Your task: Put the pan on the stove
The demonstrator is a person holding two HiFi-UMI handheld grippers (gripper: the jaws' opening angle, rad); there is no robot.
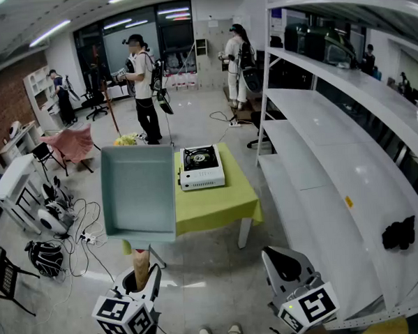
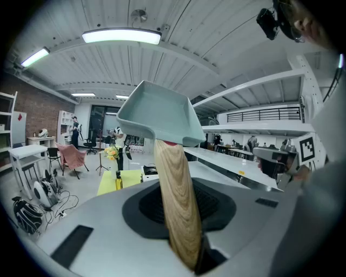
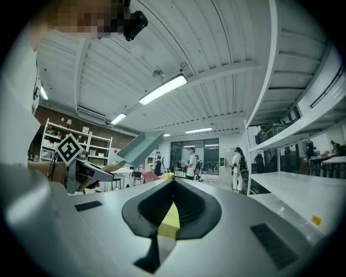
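Left gripper (image 1: pixel 141 277), low at 7 o'clock in the head view, is clamped on the pan's handle (image 1: pixel 141 266): a rounded, tapering stick of pale wood with a fine lengthwise grain, filling the narrow gap between the jaws. The pan (image 1: pixel 139 194) is square and deep-walled with rounded corners and a smooth, matte grey-green surface. It is held in the air, bottom tipped toward the head camera, and in that view it overlaps the 9 o'clock edge of the worktop (image 1: pixel 218 204). It is not on the stove. The stove (image 1: pixel 201 167) is a white boxy single burner with a black top plate and a ringed metal pan support. It sits toward the 12 o'clock end of the worktop, at 3 o'clock from the pan and apart from it. The worktop is draped in plain yellow-green cloth. Right gripper (image 1: pixel 280 258), at 5 o'clock, has its jaws drawn together at the tips with nothing between them. Long white shelves (image 1: pixel 322 192), smooth and glossy, run along the 3 o'clock side.
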